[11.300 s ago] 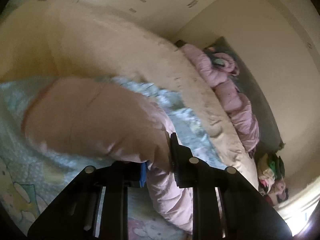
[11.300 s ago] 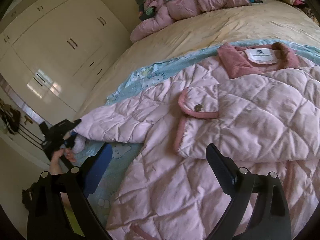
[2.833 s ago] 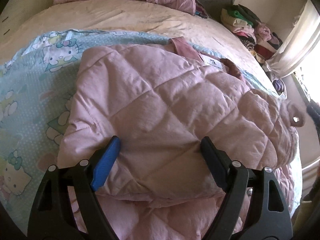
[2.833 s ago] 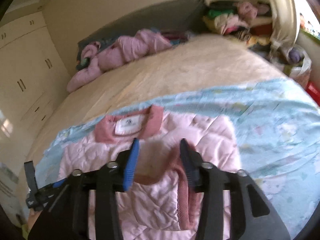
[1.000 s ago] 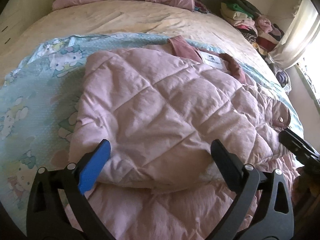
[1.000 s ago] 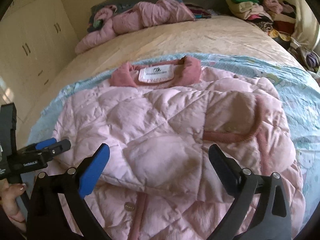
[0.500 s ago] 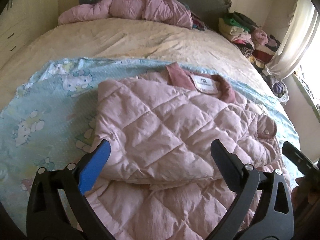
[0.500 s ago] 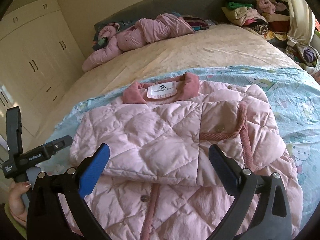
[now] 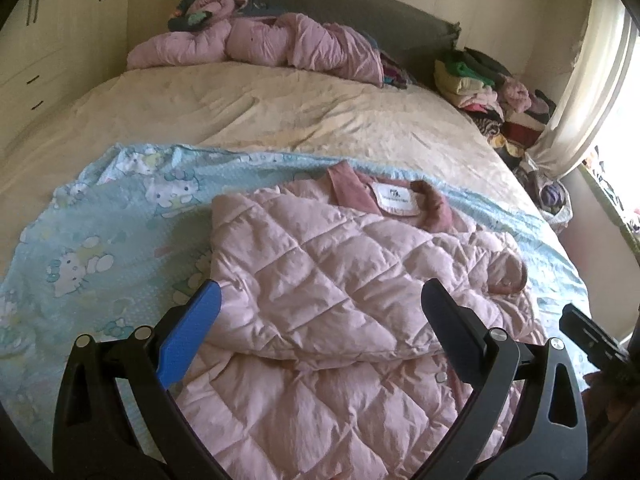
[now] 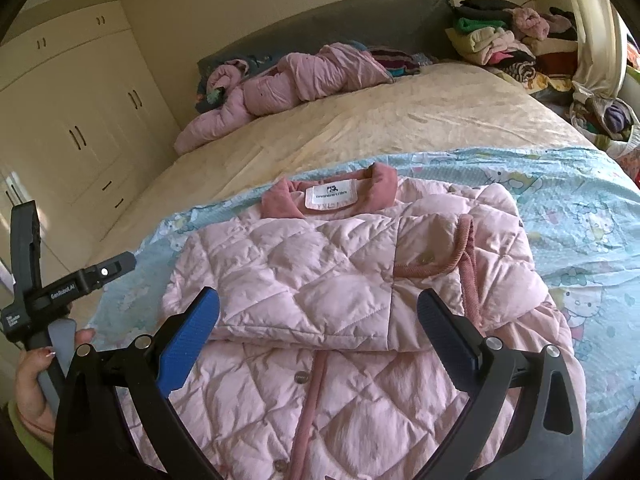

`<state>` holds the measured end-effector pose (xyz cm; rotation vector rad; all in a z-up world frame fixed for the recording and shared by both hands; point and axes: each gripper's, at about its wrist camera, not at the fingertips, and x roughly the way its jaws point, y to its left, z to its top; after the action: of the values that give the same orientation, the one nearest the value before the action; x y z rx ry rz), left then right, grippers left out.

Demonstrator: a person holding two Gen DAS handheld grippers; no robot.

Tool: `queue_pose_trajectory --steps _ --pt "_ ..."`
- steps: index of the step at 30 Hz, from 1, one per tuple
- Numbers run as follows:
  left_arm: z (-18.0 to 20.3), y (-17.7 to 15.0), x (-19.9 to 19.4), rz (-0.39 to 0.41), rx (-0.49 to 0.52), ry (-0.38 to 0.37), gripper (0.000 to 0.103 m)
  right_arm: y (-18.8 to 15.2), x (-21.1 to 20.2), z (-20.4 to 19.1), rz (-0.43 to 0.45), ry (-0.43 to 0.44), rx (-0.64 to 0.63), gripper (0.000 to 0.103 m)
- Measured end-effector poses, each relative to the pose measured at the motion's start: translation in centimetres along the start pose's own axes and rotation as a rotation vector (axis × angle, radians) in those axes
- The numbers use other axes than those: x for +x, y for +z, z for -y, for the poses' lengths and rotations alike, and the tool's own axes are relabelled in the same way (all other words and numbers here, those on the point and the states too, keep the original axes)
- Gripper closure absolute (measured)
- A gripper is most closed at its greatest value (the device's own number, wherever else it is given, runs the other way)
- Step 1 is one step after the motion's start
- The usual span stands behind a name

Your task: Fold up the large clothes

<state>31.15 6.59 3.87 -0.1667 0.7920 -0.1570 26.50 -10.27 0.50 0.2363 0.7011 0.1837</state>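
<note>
A pink quilted coat (image 9: 340, 280) lies on a light blue cartoon sheet (image 9: 100, 240) on the bed, collar and white label (image 9: 394, 200) at the far end, both sleeves folded across its chest. It also shows in the right wrist view (image 10: 340, 280), with the darker pink cuff (image 10: 468, 256) of one sleeve on top. My left gripper (image 9: 318, 304) is open and empty above the coat's middle. My right gripper (image 10: 318, 312) is open and empty above the folded sleeves. The left gripper's body (image 10: 60, 288) shows at the left of the right wrist view.
A cream bedspread (image 9: 260, 108) covers the far half of the bed. A crumpled pink garment (image 9: 260, 44) lies by the grey headboard (image 9: 360, 8). A pile of clothes (image 9: 492, 84) sits at the far right by a curtain (image 9: 592, 80). Cream wardrobes (image 10: 68, 100) stand on the left.
Both grippers have pulled back and up from the coat, so more of the bed is in view. Earlier the right gripper let go of the cuff it laid across the chest.
</note>
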Motion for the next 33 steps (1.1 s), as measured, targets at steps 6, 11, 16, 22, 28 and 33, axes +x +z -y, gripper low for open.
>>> queue_pose_trajectory --steps 6,11,16,22,28,33 --pt "0.3 -0.1 -1.8 0.035 0.010 0.005 0.009 0.0 -1.7 -0.3 0.020 0.006 -0.003 0.004" --pt "0.4 -1.2 -3.5 0.064 0.055 0.051 0.009 0.2 -2.9 -0.4 0.039 0.002 0.002 0.004" --pt "0.2 -2.6 -5.2 0.081 0.044 0.041 0.009 0.1 -4.2 -0.5 0.058 0.014 0.005 0.004" --pt "0.0 -3.8 -6.5 0.089 0.018 0.035 0.009 -0.3 -5.2 -0.4 0.064 0.026 0.008 0.004" --pt "0.1 -5.6 -7.9 0.086 0.014 0.038 0.009 -0.6 -6.7 -0.6 0.080 0.043 0.007 0.004" --pt "0.1 -6.6 -9.0 0.084 0.024 0.056 0.009 -1.1 -8.4 -0.6 0.097 0.050 0.005 0.004"
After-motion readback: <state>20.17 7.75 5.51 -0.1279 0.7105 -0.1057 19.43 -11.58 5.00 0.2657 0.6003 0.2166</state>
